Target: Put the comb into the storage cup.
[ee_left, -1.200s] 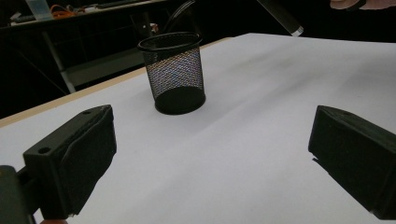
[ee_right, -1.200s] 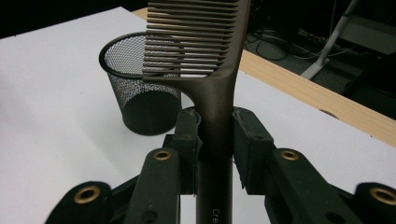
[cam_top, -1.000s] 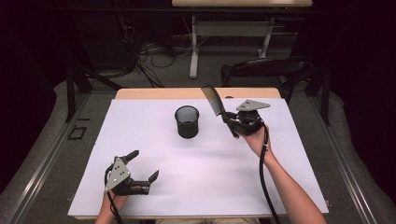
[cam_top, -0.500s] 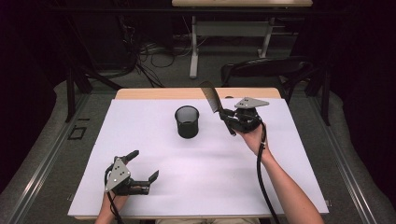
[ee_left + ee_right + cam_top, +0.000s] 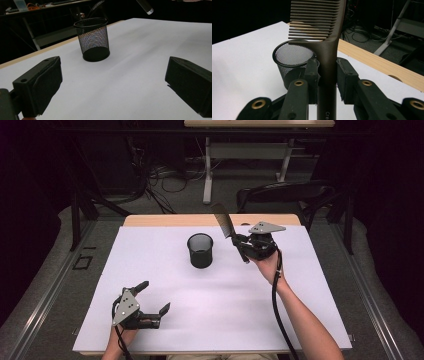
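A person sits at a table [image 5: 320, 290] covered in white, holding 1 two-jaw gripper in each hand. The right gripper [image 5: 239, 245] is raised above the far right part of the table, and its 2 jaws are clamped on the handle of a dark brown comb [image 5: 227, 228]. In the high view the comb runs diagonally through the jaws, its toothed end pointing up and away from the person and its handle end slanting down toward the table. In the right gripper view the comb [image 5: 325, 50] stands upright between the 2 pads, which press on its handle from both sides, with the teeth above the jaws.

A black mesh cup [image 5: 200, 250] stands upright on the table near the middle, to the left of the right gripper and apart from it. In the right gripper view the cup [image 5: 292, 62] sits just behind and left of the comb, its open rim below the teeth.

The left gripper [image 5: 150, 301] rests low at the near left of the table, jaws spread wide and holding nothing. In the left gripper view, the cup [image 5: 93, 38] stands well beyond the jaws.
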